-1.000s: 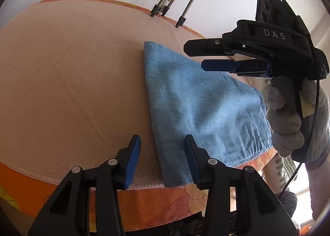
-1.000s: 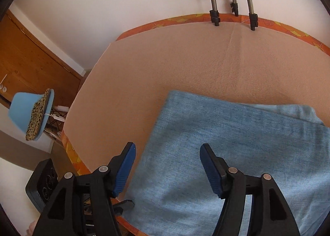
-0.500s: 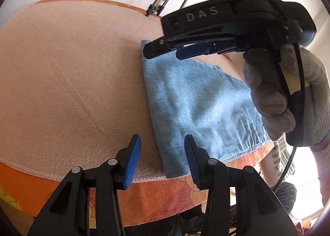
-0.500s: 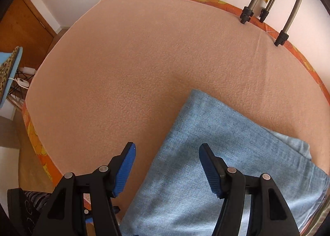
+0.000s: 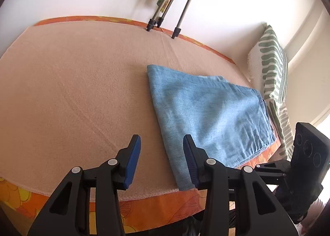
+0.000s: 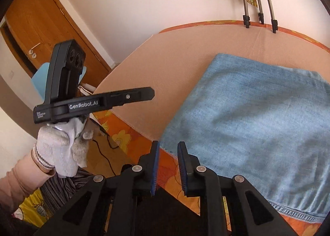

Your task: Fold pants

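Blue pants (image 5: 208, 116) lie folded into a flat rectangle on the peach blanket (image 5: 72, 95), toward its right side, near corner at the blanket's front hem; a striped pillow (image 5: 272, 75) sits beyond the far end. Left gripper (image 5: 162, 153) hangs above the front edge, jaws partly spread, nothing between them, the pants' folded edge just below the right pad. Right gripper (image 6: 168, 166) sits off the bed's near edge; jaws have just been closing, now a narrow gap, empty. Tripod legs (image 5: 175, 7) stand at the far edge.
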### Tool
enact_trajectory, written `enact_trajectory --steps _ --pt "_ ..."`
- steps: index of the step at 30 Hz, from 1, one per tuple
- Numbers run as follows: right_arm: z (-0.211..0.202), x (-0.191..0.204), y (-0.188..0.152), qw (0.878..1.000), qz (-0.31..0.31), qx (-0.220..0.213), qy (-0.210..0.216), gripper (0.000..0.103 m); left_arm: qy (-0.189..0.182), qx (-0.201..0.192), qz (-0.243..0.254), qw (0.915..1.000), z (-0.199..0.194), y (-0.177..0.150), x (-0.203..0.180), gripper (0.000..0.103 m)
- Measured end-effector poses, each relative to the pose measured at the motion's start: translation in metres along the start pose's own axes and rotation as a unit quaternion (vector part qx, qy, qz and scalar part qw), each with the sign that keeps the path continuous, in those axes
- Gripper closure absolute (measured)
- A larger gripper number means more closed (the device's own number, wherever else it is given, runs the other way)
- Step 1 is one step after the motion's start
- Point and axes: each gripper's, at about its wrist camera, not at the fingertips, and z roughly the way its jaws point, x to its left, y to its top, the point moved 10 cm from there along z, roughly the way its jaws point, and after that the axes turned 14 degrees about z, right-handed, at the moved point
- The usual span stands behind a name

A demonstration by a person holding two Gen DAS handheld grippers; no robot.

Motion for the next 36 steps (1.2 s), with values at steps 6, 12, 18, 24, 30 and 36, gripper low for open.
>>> enact_trajectory --steps 6,12,18,24,30,36 --pt "0.033 -0.011 0.001 0.999 0.032 0.003 -0.025 0.094 0.009 0.013 0.013 0.9998 0.012 -0.001 -0.005 0.063" --pt "0.022 -0.009 0.031 0.999 0.039 -0.025 -0.023 0.094 0.005 0.018 0.009 0.9998 0.017 -0.004 -0.001 0.063" --pt "0.025 -0.009 0.018 0.999 0.023 -0.011 -0.036 0.094 0.007 0.035 0.01 0.9993 0.028 -0.011 0.004 0.063" --pt "0.041 -0.016 0.014 0.998 0.012 -0.015 -0.061 0.092 0.001 0.041 -0.004 0.9992 0.035 -0.011 0.006 0.063" --pt "0.026 0.024 -0.004 0.999 -0.037 0.025 0.009 0.091 -0.004 0.019 -0.025 0.9995 0.021 -0.009 0.012 0.063" --pt "-0.037 0.005 0.035 0.999 -0.004 -0.039 0.008 0.078 -0.026 0.013 -0.037 0.9989 0.027 -0.019 -0.006 0.063"
